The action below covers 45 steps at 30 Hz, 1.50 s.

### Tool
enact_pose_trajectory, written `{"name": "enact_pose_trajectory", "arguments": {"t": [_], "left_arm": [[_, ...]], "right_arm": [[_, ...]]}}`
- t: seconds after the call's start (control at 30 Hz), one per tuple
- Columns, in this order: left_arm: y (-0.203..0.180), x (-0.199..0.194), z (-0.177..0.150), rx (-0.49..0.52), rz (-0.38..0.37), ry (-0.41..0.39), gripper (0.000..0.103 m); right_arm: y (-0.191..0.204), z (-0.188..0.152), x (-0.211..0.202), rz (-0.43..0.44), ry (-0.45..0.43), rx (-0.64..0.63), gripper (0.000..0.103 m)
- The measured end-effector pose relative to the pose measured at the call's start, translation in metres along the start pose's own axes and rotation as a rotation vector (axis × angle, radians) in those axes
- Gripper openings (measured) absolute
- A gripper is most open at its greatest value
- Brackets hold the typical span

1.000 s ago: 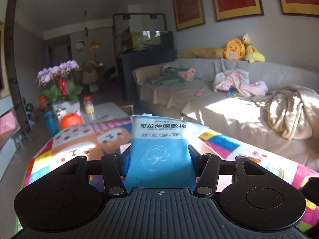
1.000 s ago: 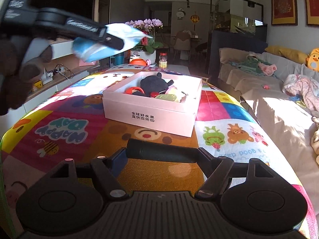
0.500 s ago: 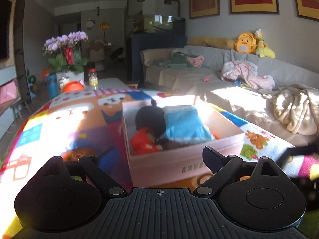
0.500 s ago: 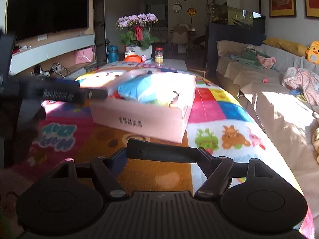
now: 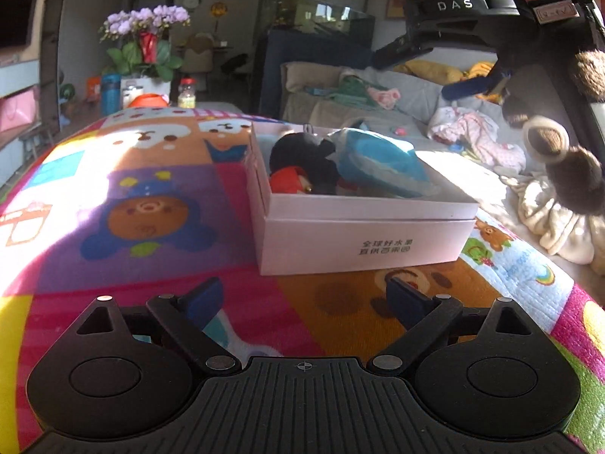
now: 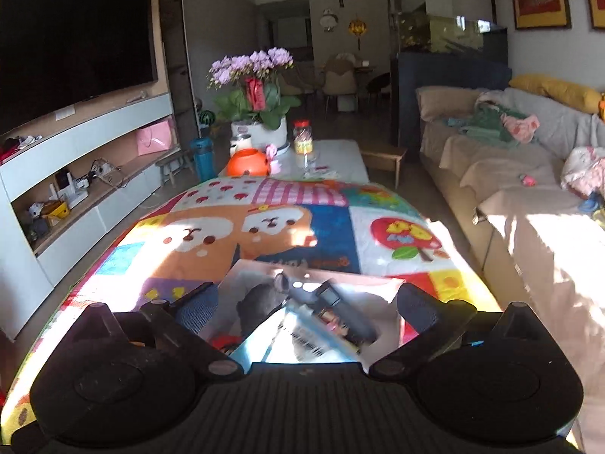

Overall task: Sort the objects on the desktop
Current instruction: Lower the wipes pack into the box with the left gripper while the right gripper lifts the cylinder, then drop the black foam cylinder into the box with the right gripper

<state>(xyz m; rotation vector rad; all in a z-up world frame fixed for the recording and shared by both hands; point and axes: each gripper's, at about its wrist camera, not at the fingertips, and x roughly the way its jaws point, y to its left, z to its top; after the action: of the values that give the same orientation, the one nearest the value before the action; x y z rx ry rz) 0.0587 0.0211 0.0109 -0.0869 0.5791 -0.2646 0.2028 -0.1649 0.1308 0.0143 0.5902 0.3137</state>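
Both claws are now hanging released: the left claw (image 5: 302,302) backing off empty, the right claw (image 6: 306,302) hovering above the pink box (image 5: 363,242), where the blue pack (image 5: 378,162) and black rod (image 6: 340,310) are lying.

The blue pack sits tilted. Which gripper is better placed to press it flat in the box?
Right, probably: it hovers open directly over the box; left, also open, sits before it.

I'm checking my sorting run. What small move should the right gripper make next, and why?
Probably lift the right gripper clear of the pink box: its jaws stand open and the black cylinder seems to lie inside on the blue packet.
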Motion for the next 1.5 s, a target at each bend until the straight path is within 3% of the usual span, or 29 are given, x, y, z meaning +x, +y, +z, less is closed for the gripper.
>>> {"name": "enact_pose_trajectory", "arguments": {"t": [0.07,0.13,0.2,0.27,0.33,0.47,0.53,0.63,0.73,0.9,0.93,1.0,1.03,1.17,1.3,1.4,1.5], "left_arm": [[0.003,0.000,0.001,-0.022,-0.011,-0.007,0.096],[0.006,-0.003,0.001,-0.039,-0.019,-0.023,0.097],[0.008,-0.006,0.001,-0.053,-0.026,-0.043,0.097],[0.010,-0.008,0.001,-0.070,-0.032,-0.055,0.097],[0.013,-0.009,0.002,-0.088,-0.043,-0.061,0.097],[0.017,-0.012,0.002,-0.113,-0.058,-0.068,0.097],[0.019,-0.012,0.002,-0.123,-0.064,-0.069,0.097],[0.022,-0.011,0.002,-0.139,-0.068,-0.060,0.097],[0.023,-0.013,0.001,-0.143,-0.070,-0.061,0.098],[0.023,-0.015,0.001,-0.147,-0.066,-0.075,0.099],[0.023,-0.015,0.001,-0.147,-0.066,-0.074,0.099],[0.023,-0.015,0.001,-0.146,-0.064,-0.073,0.099],[0.023,-0.014,0.001,-0.146,-0.064,-0.073,0.099],[0.023,-0.014,0.001,-0.148,-0.063,-0.070,0.100],[0.023,-0.014,0.000,-0.147,-0.062,-0.072,0.100],[0.024,-0.015,0.000,-0.152,-0.062,-0.074,0.100],[0.026,-0.017,0.000,-0.157,-0.065,-0.079,0.100]], "right_arm": [[0.010,-0.009,0.011,-0.010,0.054,-0.010,0.097],[0.018,-0.020,0.024,-0.044,0.097,-0.048,0.086],[0.024,-0.029,0.039,-0.052,0.163,-0.075,0.062],[0.022,-0.033,0.050,-0.027,0.211,-0.029,0.057],[0.023,-0.034,0.056,-0.038,0.202,-0.004,0.057],[0.029,-0.030,0.078,-0.149,0.179,-0.021,0.055],[0.034,-0.030,0.078,-0.121,0.205,0.024,0.055],[0.054,-0.036,0.066,-0.049,0.217,-0.037,0.060],[0.049,-0.034,0.061,0.010,0.239,-0.051,0.075],[0.029,-0.020,0.022,-0.006,0.070,-0.021,0.076],[0.025,-0.018,0.016,-0.027,0.049,-0.018,0.075],[0.021,-0.017,0.011,-0.091,0.047,-0.050,0.054],[0.019,-0.017,0.012,-0.109,0.073,-0.074,0.049],[0.010,-0.018,0.020,-0.062,0.152,-0.040,0.029],[0.017,-0.007,0.040,-0.044,0.113,-0.013,0.028],[0.015,-0.004,0.070,-0.084,0.156,0.003,0.027],[0.002,-0.004,0.071,-0.063,0.199,0.070,0.027]]}}
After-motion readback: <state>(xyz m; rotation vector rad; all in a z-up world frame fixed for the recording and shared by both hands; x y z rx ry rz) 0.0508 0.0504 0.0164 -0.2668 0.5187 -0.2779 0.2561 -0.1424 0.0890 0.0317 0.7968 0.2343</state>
